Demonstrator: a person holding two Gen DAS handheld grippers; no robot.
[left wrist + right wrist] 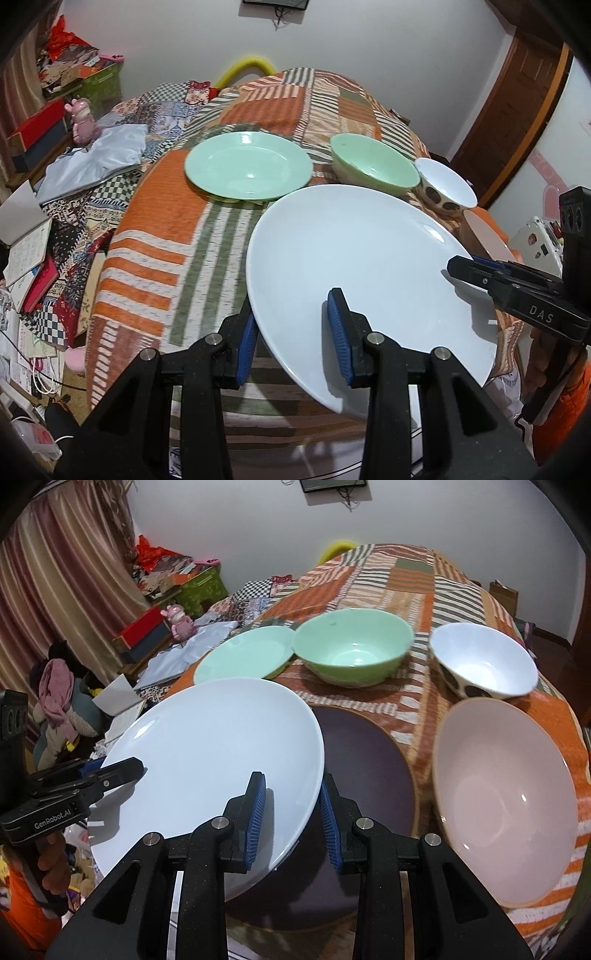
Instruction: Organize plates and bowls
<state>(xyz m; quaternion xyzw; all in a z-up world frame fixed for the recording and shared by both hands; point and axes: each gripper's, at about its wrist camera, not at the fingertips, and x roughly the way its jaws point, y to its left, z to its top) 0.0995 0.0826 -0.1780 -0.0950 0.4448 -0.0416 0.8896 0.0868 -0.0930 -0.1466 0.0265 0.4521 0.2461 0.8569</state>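
"DAS" stood in pale letters on the right claw point(461, 269) where it came in from the side, and "GenRobot.AI" on the body of the left claw point(110, 770). Both claws were clenched on the big white plate point(207, 760), each with one blue pad point(256, 812) over the rim and the other beneath: the left claw point(295, 336) gripped the plate's left edge, the right claw point(291, 816) its right edge. The plate was held tilted above the near edge of the table point(369, 579), which wore an orange, green and white patchwork cloth. Directly under the plate's right side lay a dark purple plate point(365, 760), with a pink bowl point(506, 805) just beside it at the near right corner. Farther back sat a green plate point(247, 166), a green bowl point(373, 162) and a white bowl with dark spots point(445, 188) in a row, close together. Beyond them the far half of the cloth lay open
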